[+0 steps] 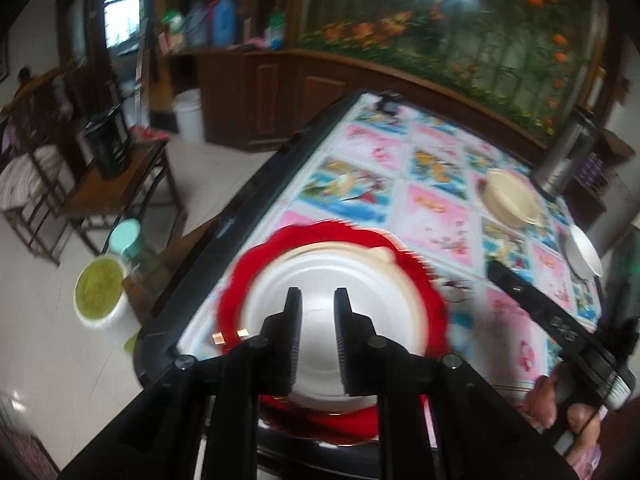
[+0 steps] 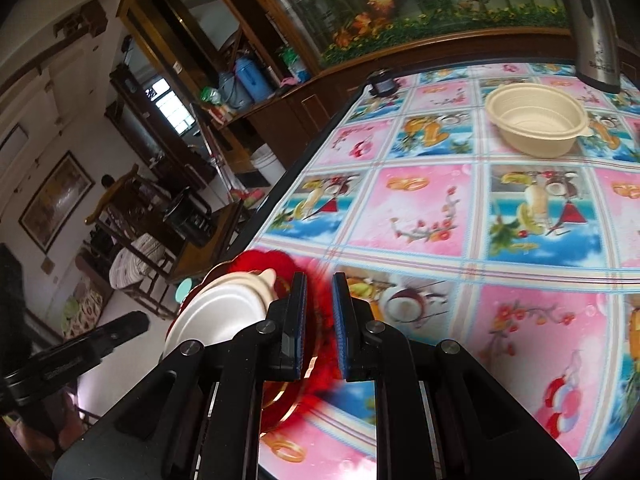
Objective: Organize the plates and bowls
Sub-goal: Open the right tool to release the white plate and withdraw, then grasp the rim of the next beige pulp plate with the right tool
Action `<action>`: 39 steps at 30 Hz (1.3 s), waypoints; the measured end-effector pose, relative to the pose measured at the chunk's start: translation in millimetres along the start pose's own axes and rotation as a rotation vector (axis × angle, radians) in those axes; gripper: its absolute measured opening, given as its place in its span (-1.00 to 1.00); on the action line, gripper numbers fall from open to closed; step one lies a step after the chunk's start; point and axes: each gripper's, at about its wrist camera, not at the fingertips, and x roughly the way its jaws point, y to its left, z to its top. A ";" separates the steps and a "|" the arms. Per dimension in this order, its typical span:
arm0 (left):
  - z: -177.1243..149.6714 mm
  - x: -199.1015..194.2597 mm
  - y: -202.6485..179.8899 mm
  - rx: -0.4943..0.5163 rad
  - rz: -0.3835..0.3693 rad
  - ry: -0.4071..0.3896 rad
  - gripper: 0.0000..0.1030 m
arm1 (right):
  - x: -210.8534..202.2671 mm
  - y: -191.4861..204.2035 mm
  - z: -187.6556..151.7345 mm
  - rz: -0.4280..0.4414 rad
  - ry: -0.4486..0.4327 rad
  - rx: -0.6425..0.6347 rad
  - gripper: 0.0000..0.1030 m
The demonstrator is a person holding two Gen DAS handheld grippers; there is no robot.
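I am hovering my left gripper, jaws parted and empty, over the white paper plate stacked on the red frilly mat; my right gripper is likewise gaping. The cream bowl is sitting far across the table; nudging the light stack could slide it off the near edge.

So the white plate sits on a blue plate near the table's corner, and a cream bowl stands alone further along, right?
Not quite: the plate underneath is red, not blue, as the left wrist view shows. The white plate does sit on it near the table's corner, and the cream bowl stands alone further along.
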 end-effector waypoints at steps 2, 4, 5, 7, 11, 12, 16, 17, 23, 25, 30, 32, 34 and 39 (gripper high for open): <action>1.7 -4.0 -17.6 0.035 -0.015 -0.020 -0.17 | -7.5 -7.6 3.2 -0.010 -0.011 0.008 -0.75; 2.0 -6.2 -32.2 0.052 -0.020 -0.036 0.19 | -16.7 -17.6 7.1 -0.027 -0.024 0.018 -0.75; 1.8 -6.8 -36.8 0.057 -0.025 -0.041 0.25 | -22.1 -22.7 9.4 -0.036 -0.033 0.023 -0.75; 4.1 -4.4 -54.2 0.083 -0.042 -0.036 0.26 | -35.0 -34.5 13.6 -0.061 -0.055 0.034 -0.76; 9.5 4.3 -89.2 0.119 -0.074 -0.012 0.30 | -61.5 -63.5 20.8 -0.109 -0.092 0.062 -0.76; 12.2 7.9 -100.0 0.130 -0.075 -0.008 0.32 | -69.4 -73.2 23.2 -0.128 -0.102 0.067 -0.76; 21.8 22.2 -133.6 0.134 -0.086 -0.005 0.33 | -88.2 -102.3 34.3 -0.160 -0.117 0.094 -0.76; 22.6 26.1 -139.9 0.132 -0.087 -0.003 0.34 | -92.5 -109.1 37.4 -0.167 -0.121 0.099 -0.75; 26.8 57.7 -176.4 0.125 -0.091 0.047 0.35 | -98.4 -144.3 62.2 -0.210 -0.108 0.106 -0.68; 23.2 72.8 -187.5 0.141 -0.099 0.087 0.35 | -95.7 -159.7 70.9 -0.222 -0.107 0.127 -0.68; 18.2 101.6 -200.1 0.160 -0.096 0.154 0.35 | -80.4 -200.9 99.5 -0.223 -0.103 0.222 -0.68; 17.6 111.4 -202.9 0.159 -0.096 0.174 0.35 | -70.6 -214.6 111.9 -0.231 -0.096 0.246 -0.68; 16.5 121.0 -203.5 0.161 -0.097 0.195 0.35 | -58.2 -228.8 123.5 -0.228 -0.077 0.281 -0.68; 14.7 139.4 -202.0 0.154 -0.113 0.243 0.35 | -20.9 -254.4 151.1 -0.230 -0.028 0.360 -0.68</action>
